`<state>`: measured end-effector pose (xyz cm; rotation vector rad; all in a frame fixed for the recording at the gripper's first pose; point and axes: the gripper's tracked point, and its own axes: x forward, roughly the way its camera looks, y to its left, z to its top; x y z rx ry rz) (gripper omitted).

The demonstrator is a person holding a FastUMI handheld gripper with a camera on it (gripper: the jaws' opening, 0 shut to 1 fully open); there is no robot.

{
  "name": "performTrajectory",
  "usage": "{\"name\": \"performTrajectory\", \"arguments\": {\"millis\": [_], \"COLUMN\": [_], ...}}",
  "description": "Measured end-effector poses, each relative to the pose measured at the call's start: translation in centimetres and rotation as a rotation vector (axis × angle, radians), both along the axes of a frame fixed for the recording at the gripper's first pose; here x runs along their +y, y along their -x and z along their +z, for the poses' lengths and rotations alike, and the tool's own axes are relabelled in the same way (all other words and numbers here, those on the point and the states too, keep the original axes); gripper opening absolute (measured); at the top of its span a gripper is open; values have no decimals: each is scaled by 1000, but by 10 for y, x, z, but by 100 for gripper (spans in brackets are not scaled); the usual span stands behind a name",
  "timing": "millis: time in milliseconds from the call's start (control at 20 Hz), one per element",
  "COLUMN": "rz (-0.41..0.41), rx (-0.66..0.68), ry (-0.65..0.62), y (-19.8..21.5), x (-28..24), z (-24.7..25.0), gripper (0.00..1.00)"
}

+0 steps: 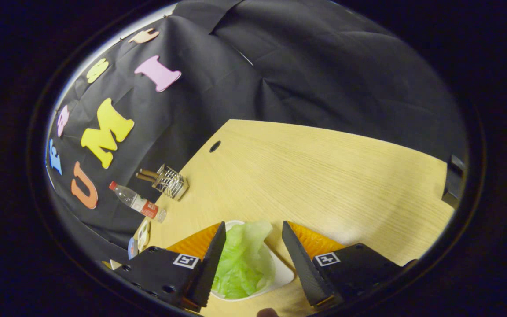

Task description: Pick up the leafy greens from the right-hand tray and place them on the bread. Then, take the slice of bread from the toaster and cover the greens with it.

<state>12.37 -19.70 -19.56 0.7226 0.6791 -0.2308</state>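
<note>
Pale green leafy greens (242, 259) lie in a white tray (283, 275) on the wooden table (324, 176). My gripper (253, 231) hangs over the tray with its fingers spread wide. The greens lie between the fingers, nearer the left fingertip (219, 237). The right fingertip (289, 237) stands apart from the leaves, over the tray's edge. Neither finger presses on the greens. The near end of the tray is hidden under the gripper body.
A wire rack (170, 181) with wooden handles stands at the table's far left corner. A plastic water bottle (137, 201) with a red cap lies beside it. Small patterned dishes (141, 237) sit left of the tray. A cable hole (214, 146) marks the far tabletop.
</note>
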Motion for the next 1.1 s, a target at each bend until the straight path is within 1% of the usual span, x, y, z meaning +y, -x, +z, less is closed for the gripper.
{"name": "performTrajectory", "arguments": {"millis": [100, 250, 350, 450, 500, 600, 650, 850, 1100], "rz": [-1, 2, -14, -2, 6, 12, 11, 31, 49], "rx": [-1, 19, 43, 41, 38, 13, -3, -74, -190], "ry": [-14, -36, -24, -46, -37, -3, 16, 27, 10], "y": [-7, -7, -5, -9, -9, -14, -14, -12, -2], "x": [2, 5, -2, 2, 0, -4, -6, 1, 29], "z": [-5, -7, -17, -14, -13, -10, -3, 22, 70], "gripper": [80, 62, 39, 16, 9, 9, 0, 0, 0]}}
